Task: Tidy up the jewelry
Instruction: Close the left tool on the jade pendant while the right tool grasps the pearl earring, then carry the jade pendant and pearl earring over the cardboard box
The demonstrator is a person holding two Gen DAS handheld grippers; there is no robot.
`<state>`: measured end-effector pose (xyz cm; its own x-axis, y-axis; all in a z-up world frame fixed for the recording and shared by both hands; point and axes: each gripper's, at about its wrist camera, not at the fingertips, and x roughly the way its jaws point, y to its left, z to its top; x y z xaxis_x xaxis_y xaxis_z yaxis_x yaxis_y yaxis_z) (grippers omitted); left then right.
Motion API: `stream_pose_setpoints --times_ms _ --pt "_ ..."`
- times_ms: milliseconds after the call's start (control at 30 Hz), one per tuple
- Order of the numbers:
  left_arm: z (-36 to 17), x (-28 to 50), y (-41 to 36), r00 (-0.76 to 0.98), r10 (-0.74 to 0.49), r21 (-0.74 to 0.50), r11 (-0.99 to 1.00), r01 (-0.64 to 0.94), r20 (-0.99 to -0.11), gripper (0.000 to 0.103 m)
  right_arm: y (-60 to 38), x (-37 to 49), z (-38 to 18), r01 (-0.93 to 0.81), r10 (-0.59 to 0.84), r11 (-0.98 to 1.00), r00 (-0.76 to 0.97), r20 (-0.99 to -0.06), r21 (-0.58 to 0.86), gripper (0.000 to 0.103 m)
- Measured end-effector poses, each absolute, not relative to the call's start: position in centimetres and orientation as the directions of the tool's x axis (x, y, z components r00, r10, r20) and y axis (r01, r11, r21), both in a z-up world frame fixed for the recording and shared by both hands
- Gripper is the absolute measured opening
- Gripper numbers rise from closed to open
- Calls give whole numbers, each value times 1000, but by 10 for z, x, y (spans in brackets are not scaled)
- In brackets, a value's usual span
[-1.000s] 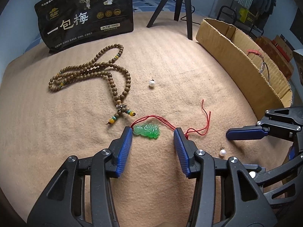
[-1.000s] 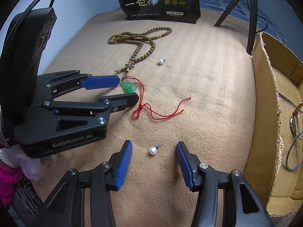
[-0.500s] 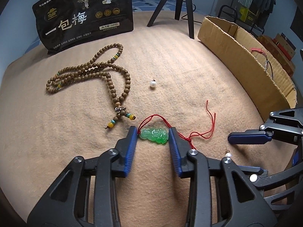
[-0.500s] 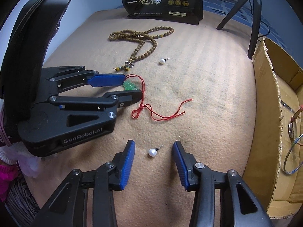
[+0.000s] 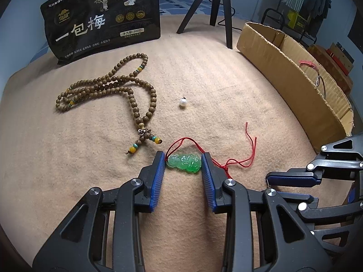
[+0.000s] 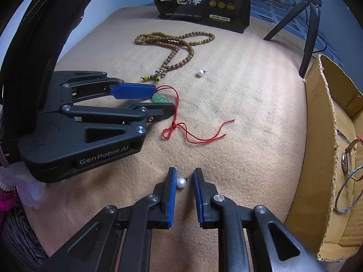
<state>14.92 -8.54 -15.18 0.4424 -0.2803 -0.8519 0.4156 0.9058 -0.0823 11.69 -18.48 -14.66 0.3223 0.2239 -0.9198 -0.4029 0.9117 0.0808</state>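
Observation:
A green jade pendant [image 5: 184, 163] on a red cord [image 5: 246, 156] lies on the tan blanket. My left gripper [image 5: 183, 162] has closed on it, both pads touching its ends; it also shows in the right wrist view [image 6: 160, 98]. My right gripper [image 6: 185, 176] has narrowed around a pearl earring [image 6: 180, 183]: the left pad touches the pearl, the right pad touches its pin. A second pearl earring [image 5: 182, 102] and a wooden bead necklace [image 5: 127, 90] lie farther back.
A cardboard box [image 5: 295, 72] holding rings and bangles [image 6: 347, 190] stands along the right. A black snack bag [image 5: 102, 18] and a tripod [image 5: 217, 4] stand at the back of the blanket [image 5: 68, 158].
Both grippers have closed: the left from wide open onto the jade pendant, the right from wide open to a narrow gap around the near pearl earring. Both moved slightly forward.

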Motion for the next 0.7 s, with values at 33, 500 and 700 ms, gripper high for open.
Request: stream_pose_setpoints --times_ms 33,500,700 --pt "-151 148 -84 443 -282 -84 906 416 -851 33 -185 117 -146 -403 226 911 323 -919 83 13" --pt "-112 139 -75 496 -337 -134 906 400 -800 33 -190 110 -118 -396 236 915 367 -900 79 13" --pt "-90 135 -74 518 -369 -165 903 397 -772 33 -197 109 -103 -390 244 918 400 -883 77 13"
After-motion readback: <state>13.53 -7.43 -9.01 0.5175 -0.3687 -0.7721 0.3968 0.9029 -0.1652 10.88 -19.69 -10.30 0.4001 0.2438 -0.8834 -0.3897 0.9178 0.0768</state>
